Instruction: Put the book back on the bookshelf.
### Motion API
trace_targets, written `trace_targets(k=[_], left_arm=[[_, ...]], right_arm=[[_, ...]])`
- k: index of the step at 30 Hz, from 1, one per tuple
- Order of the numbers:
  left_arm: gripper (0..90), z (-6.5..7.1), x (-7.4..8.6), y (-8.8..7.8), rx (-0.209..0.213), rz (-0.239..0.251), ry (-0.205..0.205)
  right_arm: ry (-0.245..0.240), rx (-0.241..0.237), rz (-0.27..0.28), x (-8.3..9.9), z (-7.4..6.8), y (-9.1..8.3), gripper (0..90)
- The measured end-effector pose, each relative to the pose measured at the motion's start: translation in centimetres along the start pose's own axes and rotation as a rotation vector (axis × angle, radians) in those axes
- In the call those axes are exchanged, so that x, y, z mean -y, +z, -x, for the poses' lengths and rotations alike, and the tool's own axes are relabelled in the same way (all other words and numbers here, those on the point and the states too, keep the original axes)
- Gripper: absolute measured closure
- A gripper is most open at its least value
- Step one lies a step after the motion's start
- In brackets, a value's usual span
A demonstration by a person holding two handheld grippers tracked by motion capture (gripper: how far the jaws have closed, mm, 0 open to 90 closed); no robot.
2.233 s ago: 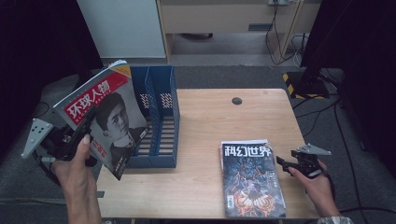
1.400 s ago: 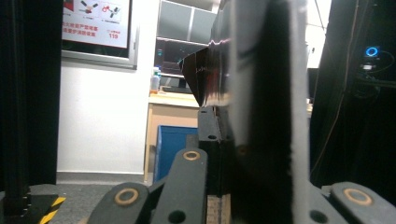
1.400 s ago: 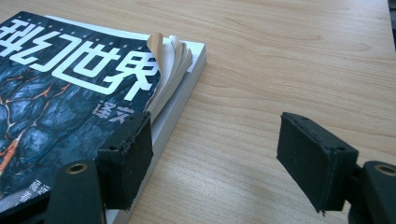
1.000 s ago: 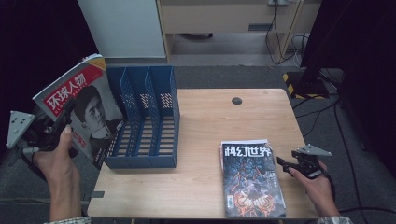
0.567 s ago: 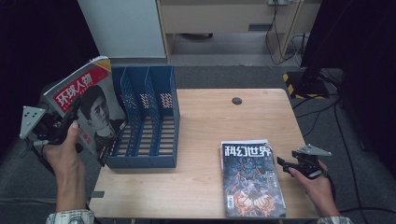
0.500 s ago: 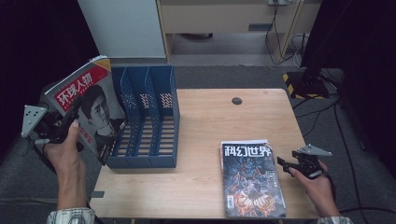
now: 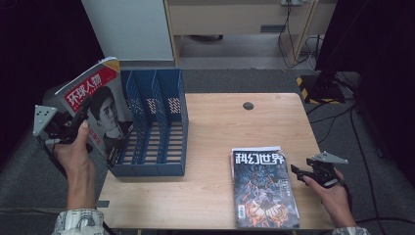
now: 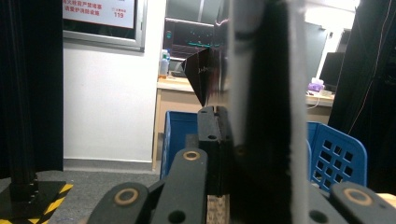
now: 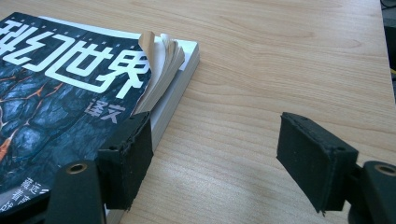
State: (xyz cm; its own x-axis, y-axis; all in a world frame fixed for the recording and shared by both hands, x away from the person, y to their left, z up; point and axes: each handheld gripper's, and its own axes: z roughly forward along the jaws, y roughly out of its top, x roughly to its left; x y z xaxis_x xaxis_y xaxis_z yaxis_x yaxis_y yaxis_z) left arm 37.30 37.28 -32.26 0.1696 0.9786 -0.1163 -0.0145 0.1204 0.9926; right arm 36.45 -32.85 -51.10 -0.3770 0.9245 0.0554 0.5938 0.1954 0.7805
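Observation:
A magazine with a red-and-white cover is held upright and tilted at the left side of the blue three-slot file rack, its lower edge against the rack's outer wall. My left gripper is shut on the magazine's left edge. In the left gripper view the magazine stands edge-on between the jaws, with the rack behind. A dark-covered magazine tops a small stack at the table's front right. My right gripper rests open just right of it, its left pad beside the curled corner pages.
The wooden table has a small round cable hole near its far edge. A white cabinet and a desk stand beyond. Cables and a black stand lie on the floor to the right.
My left hand has carried the red-and-white magazine rightwards and slightly down, closer to the rack's left wall. The right gripper and the stack have not moved.

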Motion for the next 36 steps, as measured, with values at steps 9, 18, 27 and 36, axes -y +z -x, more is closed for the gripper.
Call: trace_targets(k=[9,18,27,36], left_arm=[[86.6,-0.3,1.1,1.9,0.009,-0.003,0.011],[86.5,-0.9,3.0,3.1,0.024,0.004,-0.035],[86.1,-1.2,4.1,3.2,0.03,0.021,-0.035],[85.9,-1.6,5.1,3.3,0.002,-0.002,-0.03]], right_arm=[[0.005,0.005,-0.002,0.1,0.0,0.0,27.0],[0.008,0.008,-0.005,0.1,0.1,-0.1,27.0],[0.009,0.011,-0.007,0.2,0.1,0.0,27.0],[0.012,0.003,-0.004,0.1,0.0,0.0,27.0]])
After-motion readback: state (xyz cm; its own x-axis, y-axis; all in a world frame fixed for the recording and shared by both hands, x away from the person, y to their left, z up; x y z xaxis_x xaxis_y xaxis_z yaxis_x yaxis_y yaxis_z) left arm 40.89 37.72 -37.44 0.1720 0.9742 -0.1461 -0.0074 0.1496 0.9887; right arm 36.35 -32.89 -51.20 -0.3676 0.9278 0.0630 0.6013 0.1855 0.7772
